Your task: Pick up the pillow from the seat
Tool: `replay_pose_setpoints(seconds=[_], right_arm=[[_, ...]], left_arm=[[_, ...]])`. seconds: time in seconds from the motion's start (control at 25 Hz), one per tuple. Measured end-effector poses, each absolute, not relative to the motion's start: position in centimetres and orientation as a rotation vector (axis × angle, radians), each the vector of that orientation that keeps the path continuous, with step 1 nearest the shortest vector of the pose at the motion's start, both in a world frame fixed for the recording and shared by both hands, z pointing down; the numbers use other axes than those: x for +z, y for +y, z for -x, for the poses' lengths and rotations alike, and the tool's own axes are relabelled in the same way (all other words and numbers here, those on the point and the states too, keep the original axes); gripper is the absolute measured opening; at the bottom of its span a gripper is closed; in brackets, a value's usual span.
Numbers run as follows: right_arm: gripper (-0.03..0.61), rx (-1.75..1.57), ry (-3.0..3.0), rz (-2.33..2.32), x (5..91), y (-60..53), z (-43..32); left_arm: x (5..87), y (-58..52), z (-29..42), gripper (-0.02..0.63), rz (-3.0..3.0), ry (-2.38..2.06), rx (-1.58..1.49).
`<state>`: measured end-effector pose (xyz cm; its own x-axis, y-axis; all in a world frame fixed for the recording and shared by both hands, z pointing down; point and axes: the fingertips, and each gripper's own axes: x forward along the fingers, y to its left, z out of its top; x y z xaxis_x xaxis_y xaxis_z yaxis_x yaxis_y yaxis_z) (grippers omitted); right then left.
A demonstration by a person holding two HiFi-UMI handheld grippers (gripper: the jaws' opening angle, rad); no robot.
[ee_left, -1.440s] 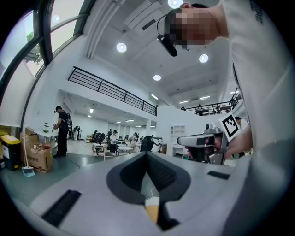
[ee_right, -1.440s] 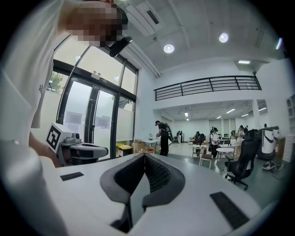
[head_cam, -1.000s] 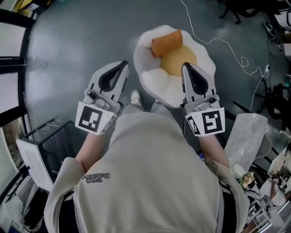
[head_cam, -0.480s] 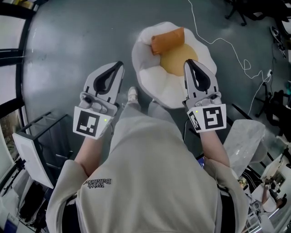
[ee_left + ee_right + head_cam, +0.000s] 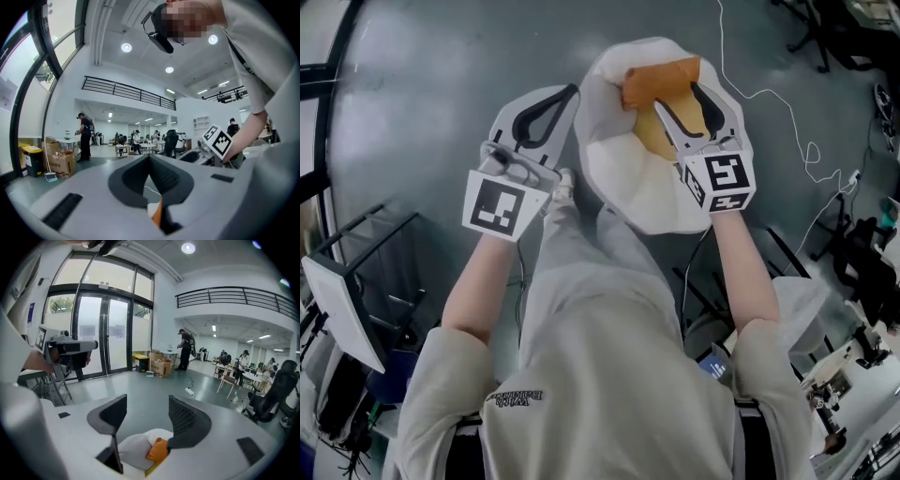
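The orange pillow (image 5: 661, 80) lies at the far edge of a white, egg-shaped seat (image 5: 628, 178) with a yellow middle, on the grey floor. My right gripper (image 5: 680, 98) hangs over the seat with its tips just short of the pillow. Its jaws are opening, and nothing is pressed between them. In the right gripper view the pillow (image 5: 157, 451) and the seat (image 5: 133, 448) show low between the parted fingers, under the right gripper (image 5: 147, 404). My left gripper (image 5: 570, 91) is shut and empty beside the seat's left rim. In its own view the left gripper (image 5: 150, 159) shows only a sliver of the pillow (image 5: 157, 213).
A white cable (image 5: 769, 94) snakes across the floor to the right of the seat. A dark rack with a white panel (image 5: 347, 291) stands at the left, and chair bases and clutter at the right. The person's shoe (image 5: 562, 183) is close to the seat's near edge.
Both grippers have moved forward to the seat as the person leaned in. The right gripper's jaws, shut before, now stand apart near the pillow.
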<state>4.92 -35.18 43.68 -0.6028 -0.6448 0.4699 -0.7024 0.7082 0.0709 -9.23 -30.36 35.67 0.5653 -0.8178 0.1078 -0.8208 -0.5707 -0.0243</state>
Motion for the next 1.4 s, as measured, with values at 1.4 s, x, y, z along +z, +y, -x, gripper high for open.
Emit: replay_pose_setpoints(seconds=[1.4], right_arm=[[0.328, 0.023, -1.755, -0.669, 97.8, -46.8, -6.1]], left_arm=[[87.5, -36.1, 8.2, 0.009, -2.405, -1.26, 0.361]])
